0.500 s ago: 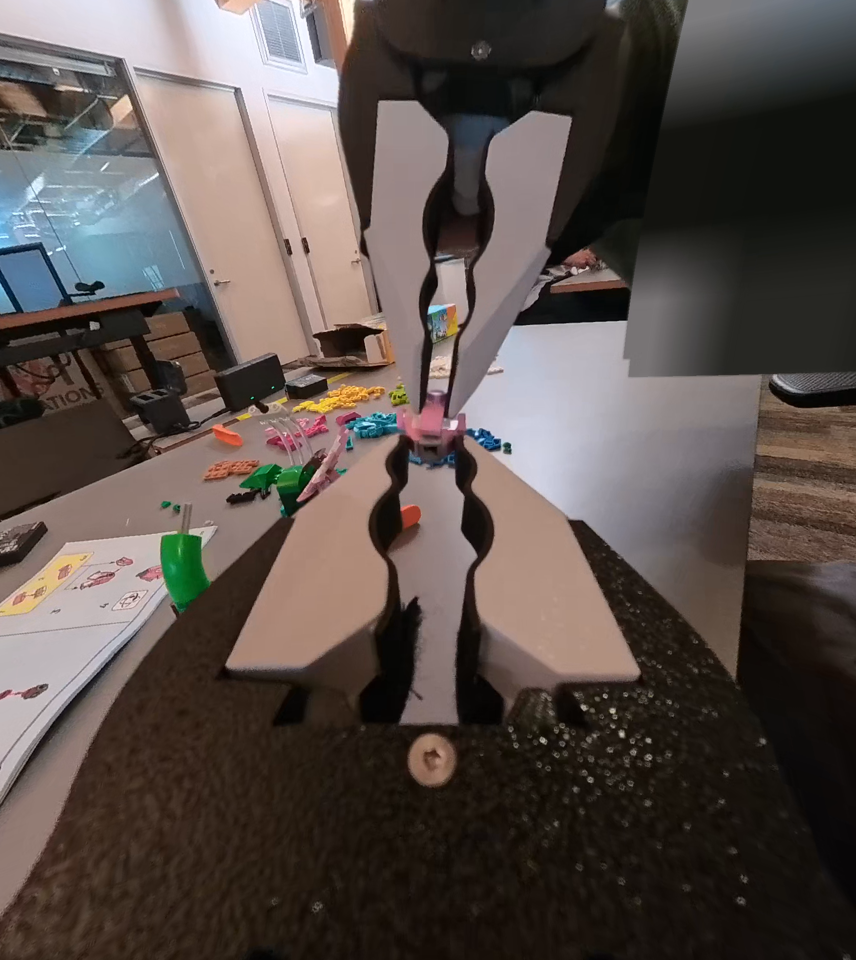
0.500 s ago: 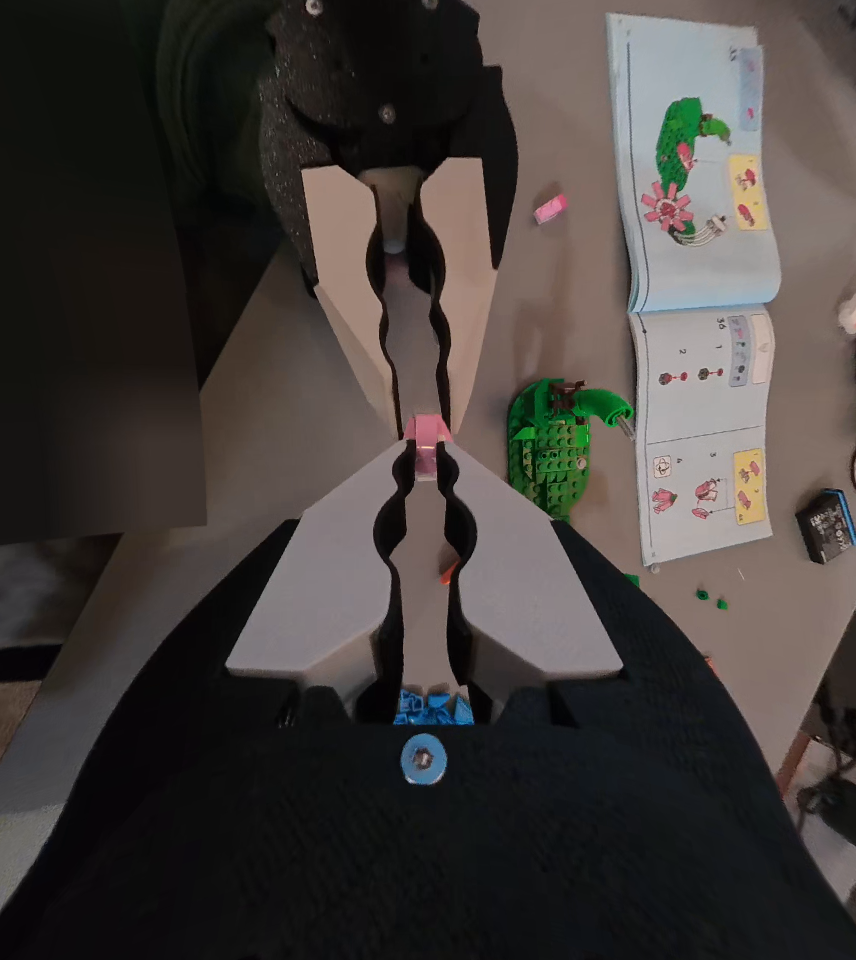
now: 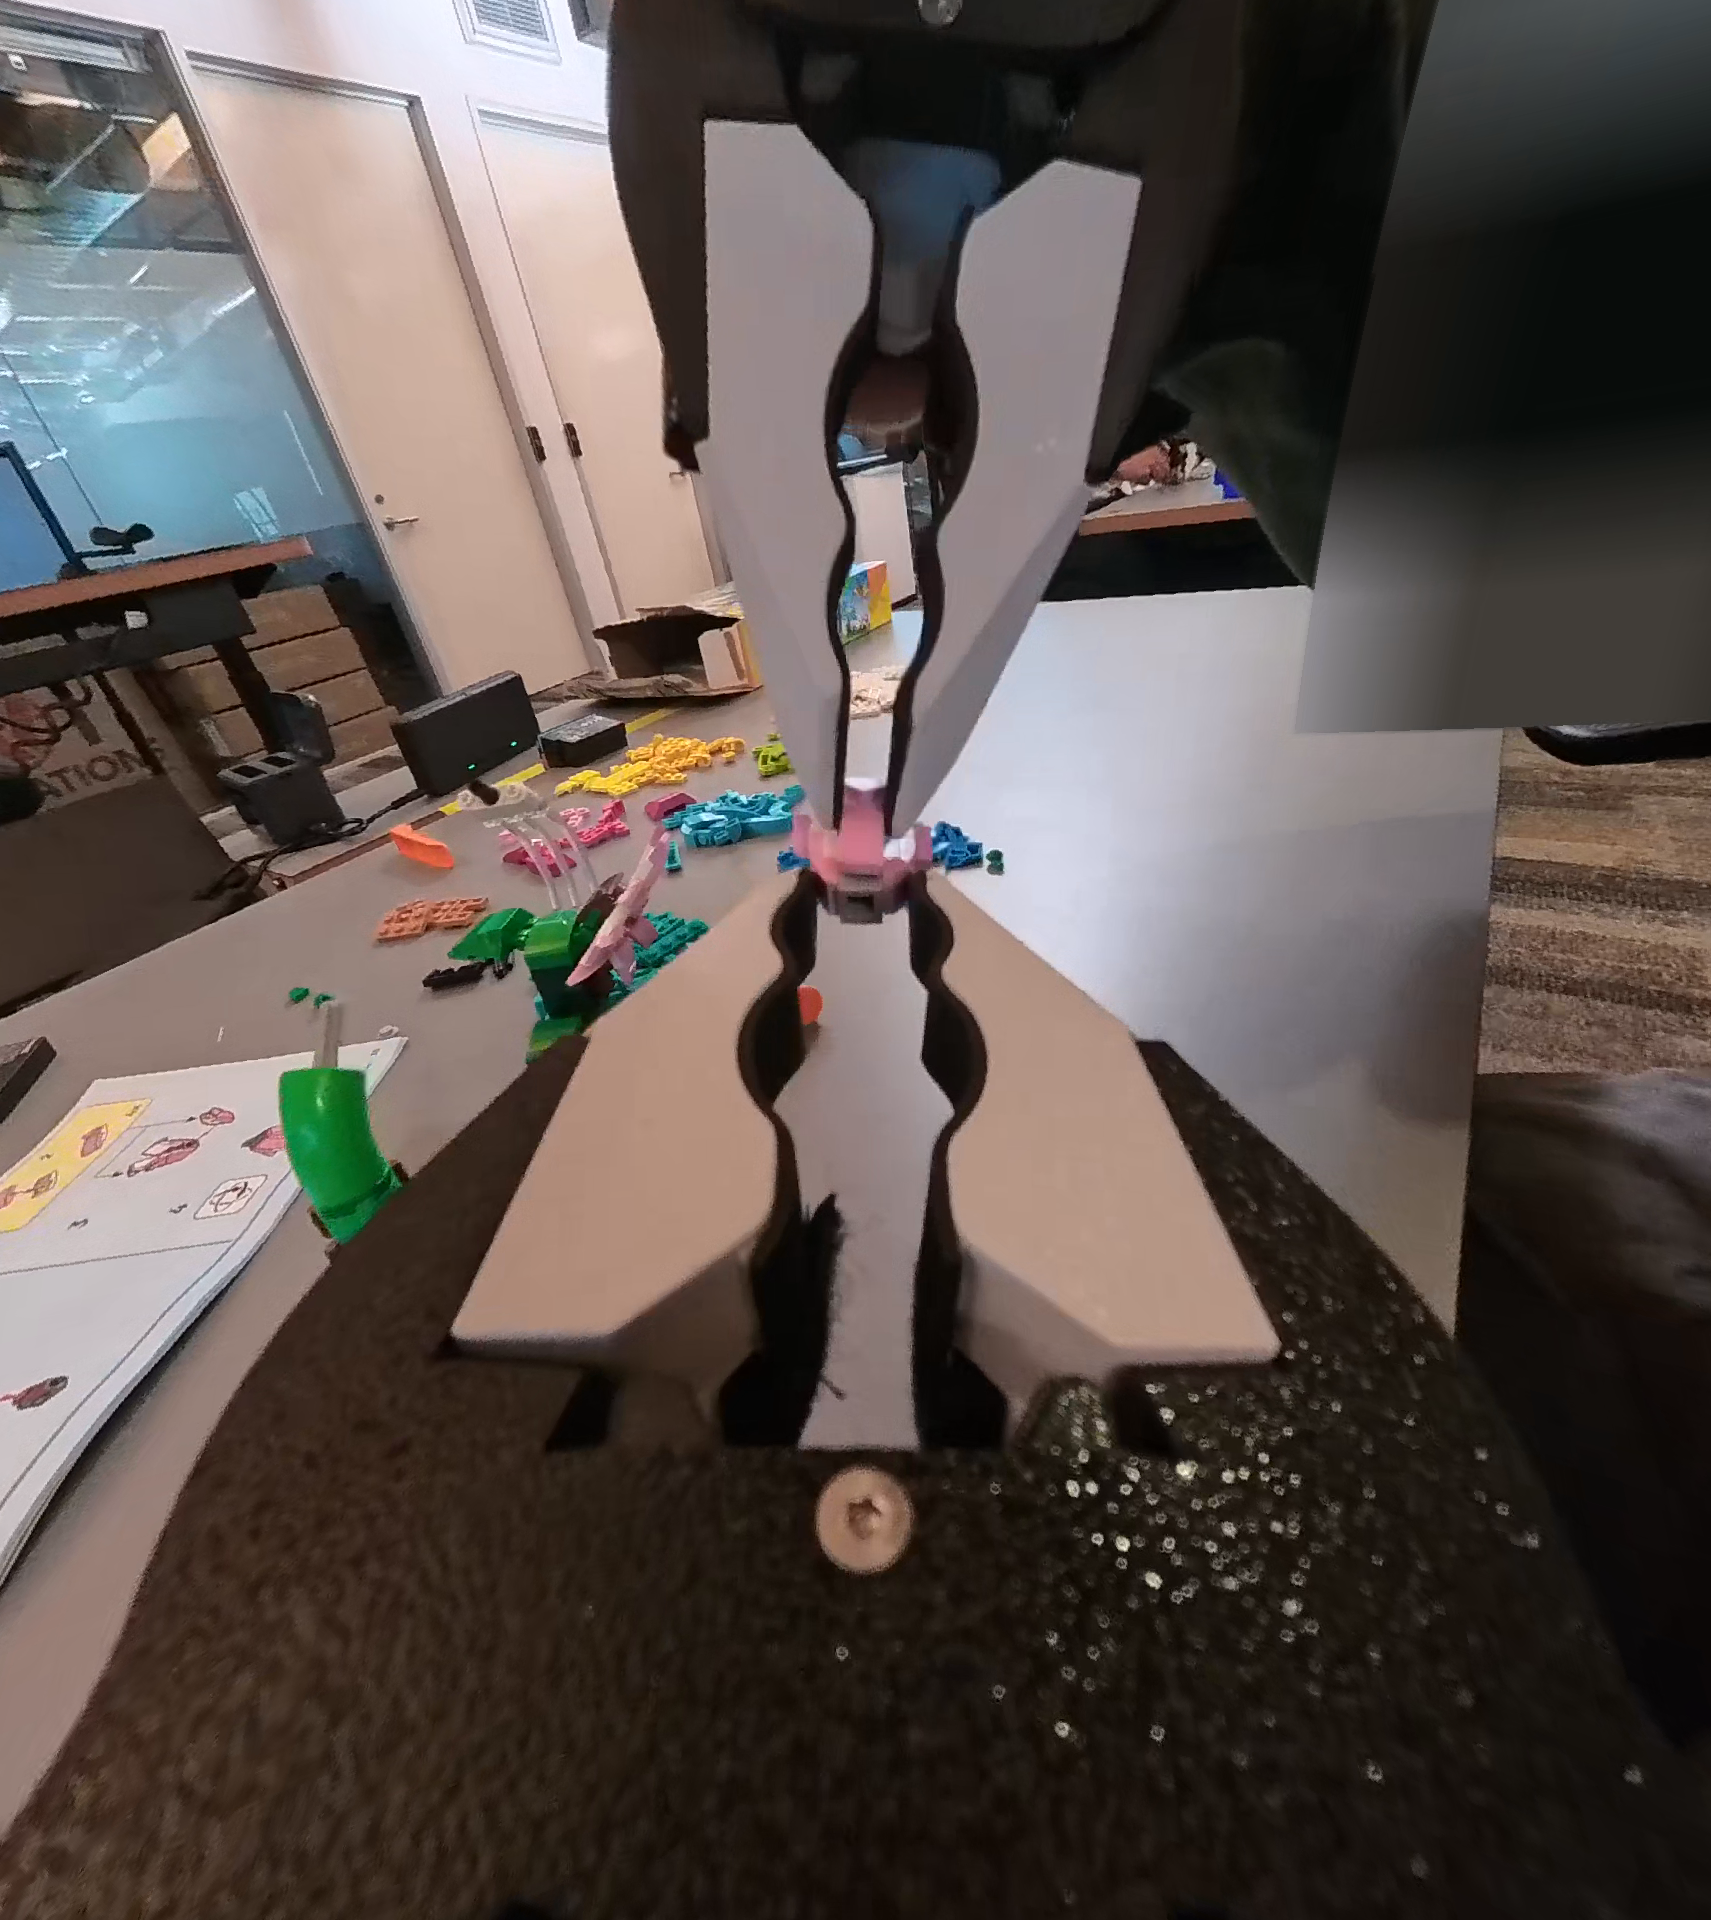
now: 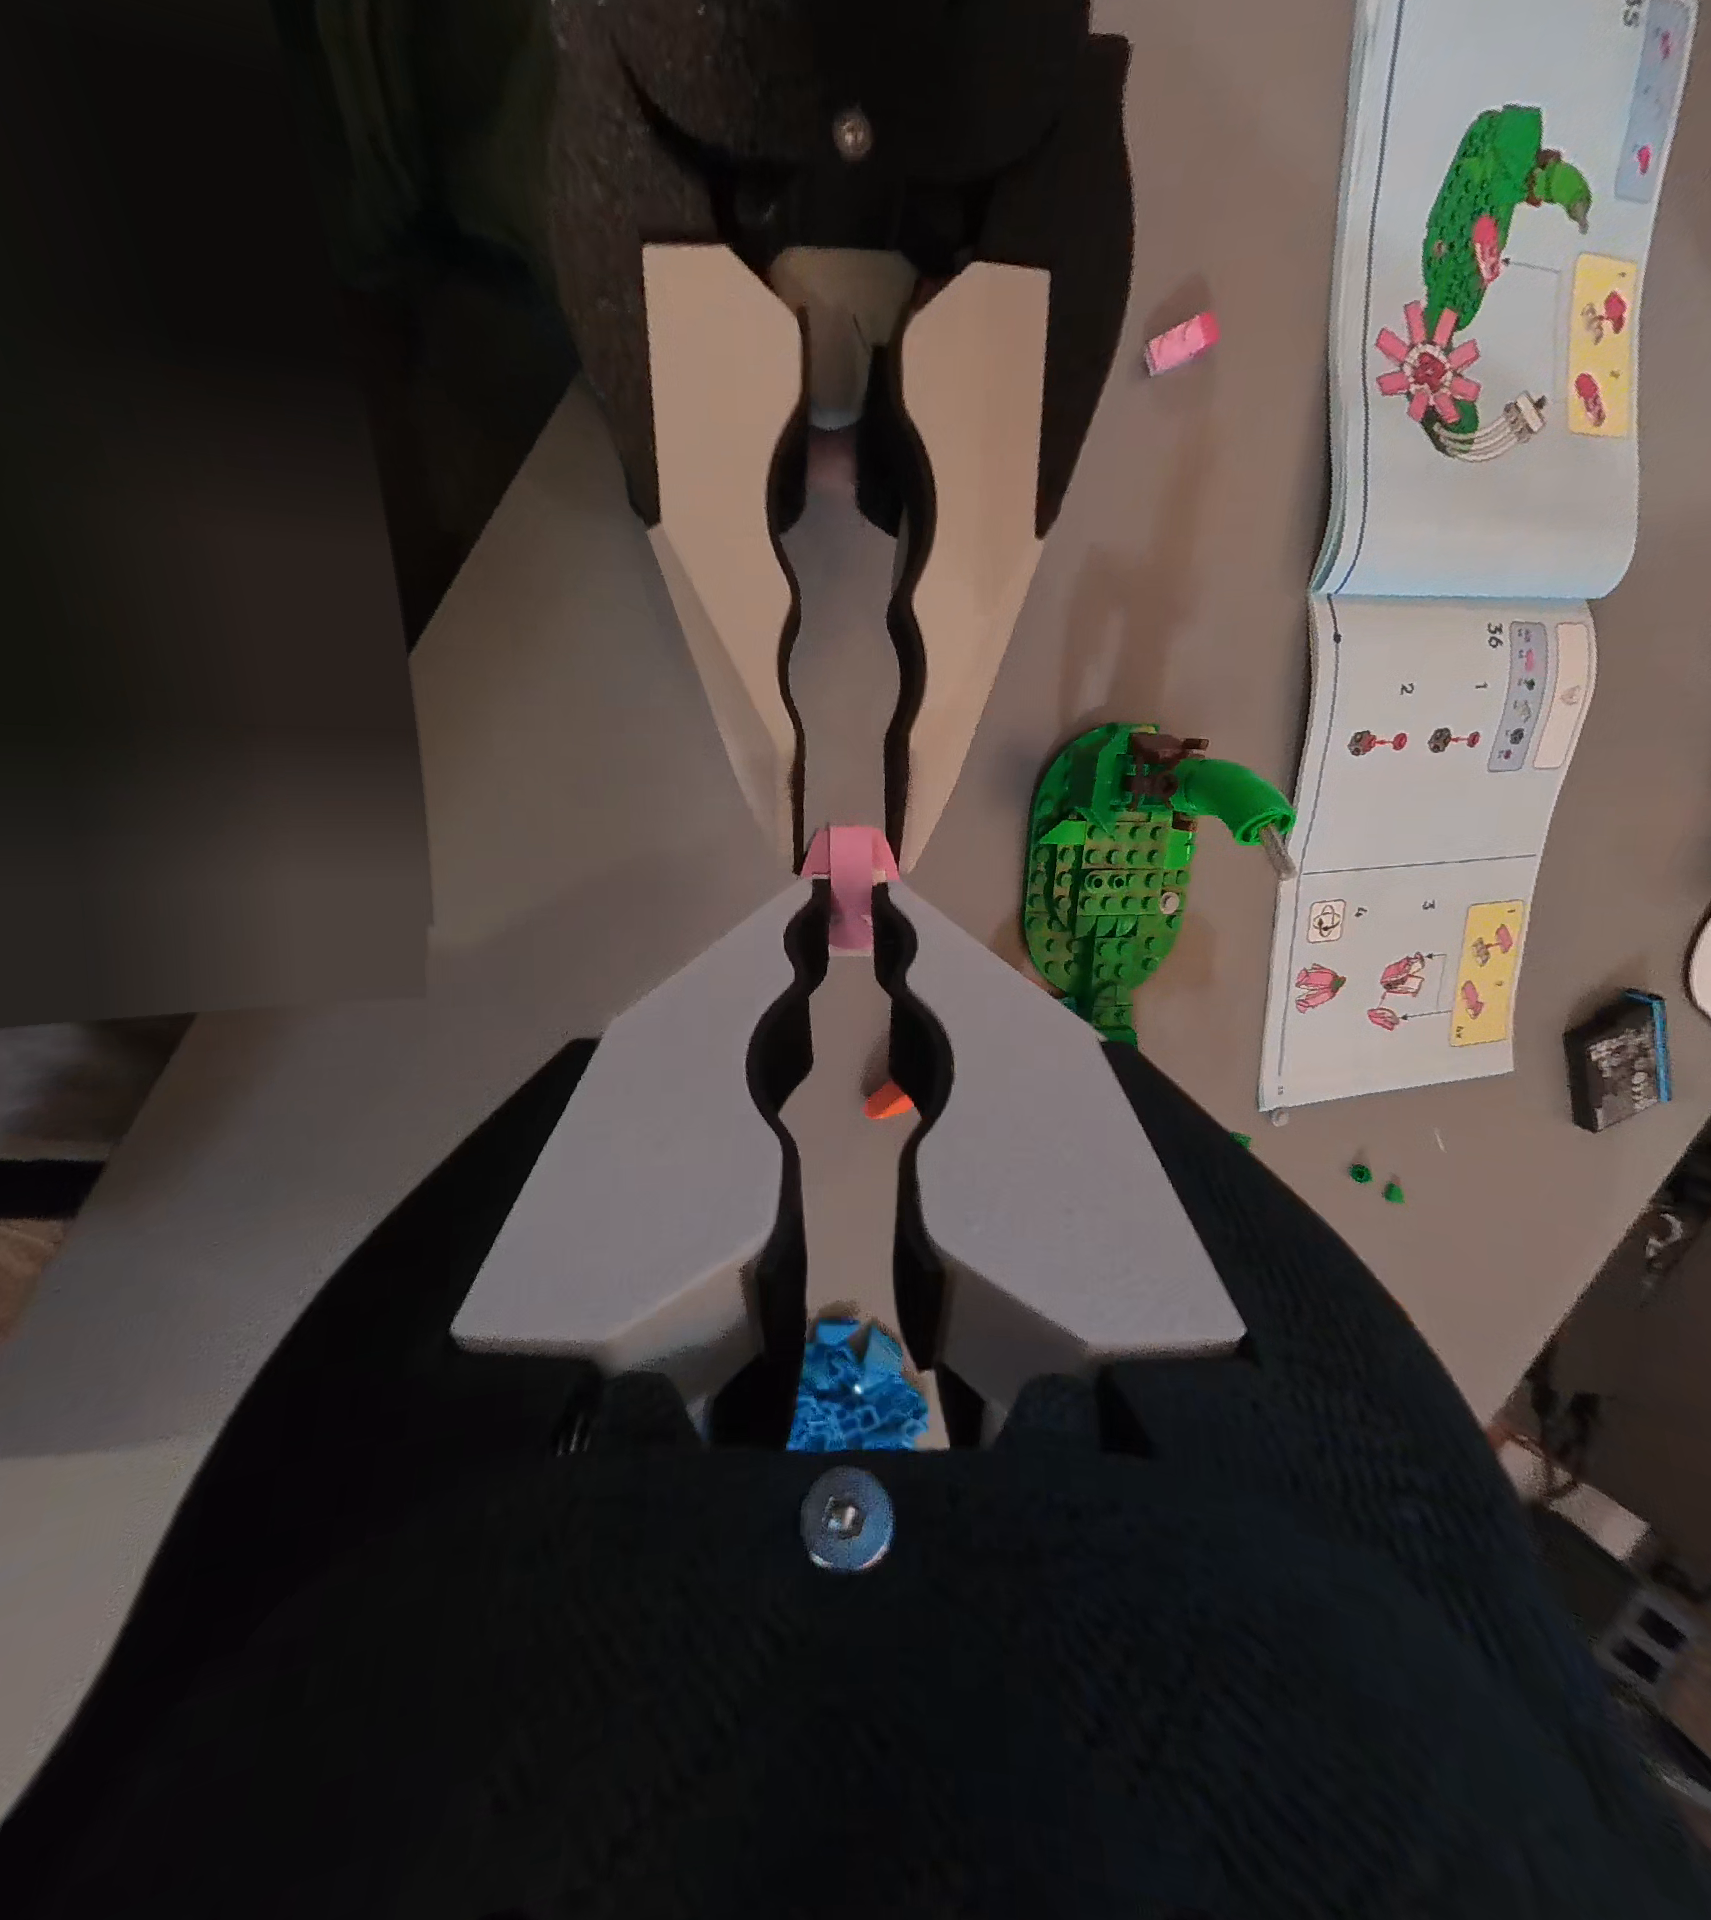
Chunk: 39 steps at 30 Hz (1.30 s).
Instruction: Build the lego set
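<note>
My left gripper [image 3: 859,902] is shut on a small pink and grey lego assembly [image 3: 856,868], held above the table. My right gripper [image 4: 846,914] comes in tip to tip from the opposite side and is shut on a pink lego piece [image 4: 849,902] that touches that assembly. In the left wrist view the right gripper [image 3: 866,805] points down onto the assembly from above. In the right wrist view the left gripper [image 4: 846,852] faces mine. A green lego leaf build [image 4: 1111,883] with a curved green stem [image 3: 331,1153] lies on the table beside the open instruction booklet [image 4: 1422,862].
Sorted piles of yellow [image 3: 653,764], teal [image 3: 726,816], pink [image 3: 560,836] and blue [image 4: 856,1392] bricks lie on the grey table [image 3: 1194,810]. A green and pink flower build [image 3: 591,945], a loose pink brick [image 4: 1181,343], an orange piece [image 4: 887,1101] and black battery packs [image 4: 1620,1060] lie around. Both grippers' tips are close together, under 4 cm apart. Both grippers' tips are roughly 20 cm from the loose pink brick [image 4: 1181,343].
The two grippers stay tip to tip on the pink pieces. Both have drawn slightly closer together; the scene on the table is unchanged.
</note>
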### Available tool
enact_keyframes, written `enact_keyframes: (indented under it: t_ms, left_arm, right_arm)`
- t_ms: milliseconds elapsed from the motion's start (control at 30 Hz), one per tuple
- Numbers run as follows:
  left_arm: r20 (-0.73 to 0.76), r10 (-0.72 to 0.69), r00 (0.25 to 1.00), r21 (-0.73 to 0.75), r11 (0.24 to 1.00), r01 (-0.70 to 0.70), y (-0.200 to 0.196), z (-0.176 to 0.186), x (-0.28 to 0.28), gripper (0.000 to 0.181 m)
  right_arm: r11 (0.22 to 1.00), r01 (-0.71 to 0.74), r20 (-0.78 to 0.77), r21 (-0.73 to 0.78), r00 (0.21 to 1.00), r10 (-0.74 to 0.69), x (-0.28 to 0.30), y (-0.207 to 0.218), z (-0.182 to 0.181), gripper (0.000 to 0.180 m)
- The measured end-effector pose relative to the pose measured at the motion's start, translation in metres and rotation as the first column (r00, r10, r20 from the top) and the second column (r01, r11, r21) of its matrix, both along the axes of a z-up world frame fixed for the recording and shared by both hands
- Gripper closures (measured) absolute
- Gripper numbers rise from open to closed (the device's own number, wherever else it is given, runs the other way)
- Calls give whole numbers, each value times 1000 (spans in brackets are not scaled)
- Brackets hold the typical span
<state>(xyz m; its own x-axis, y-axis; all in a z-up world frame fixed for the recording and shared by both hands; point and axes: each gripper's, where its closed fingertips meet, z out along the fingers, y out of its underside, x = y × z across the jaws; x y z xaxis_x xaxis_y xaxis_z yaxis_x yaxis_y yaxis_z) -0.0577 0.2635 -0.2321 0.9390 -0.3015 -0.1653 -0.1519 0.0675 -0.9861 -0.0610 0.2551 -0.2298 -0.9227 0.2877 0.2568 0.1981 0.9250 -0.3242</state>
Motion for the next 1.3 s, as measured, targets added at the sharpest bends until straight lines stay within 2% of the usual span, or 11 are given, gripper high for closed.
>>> enact_keyframes:
  t_ms: [100,367,633,900,1100,1300]
  left_arm:
    - [-8,-1,1000,-3,1000,1,0,-1,1,166]
    - [0,11,1000,-1,1000,-11,0,0,-2,166]
    - [4,14,1000,-5,1000,-14,0,0,-3,166]
    - [9,14,1000,0,1000,-14,-1,1,-3,166]
    - [-8,10,1000,-7,1000,-10,0,-1,-1,166]
    - [-18,12,1000,-17,1000,-12,1,-3,0,166]
  right_arm:
    - [999,-7,7,41,1000,7,1,0,-1,173]
    - [982,179,93,61,979,-184,0,1,-2,174]
    - [986,28,42,162,998,-35,-1,3,-4,174]
    - [970,232,127,72,962,-240,-3,-1,-2,174]
    - [977,134,102,167,983,-152,1,3,-4,174]
    - [972,130,97,194,984,-151,1,7,-6,174]
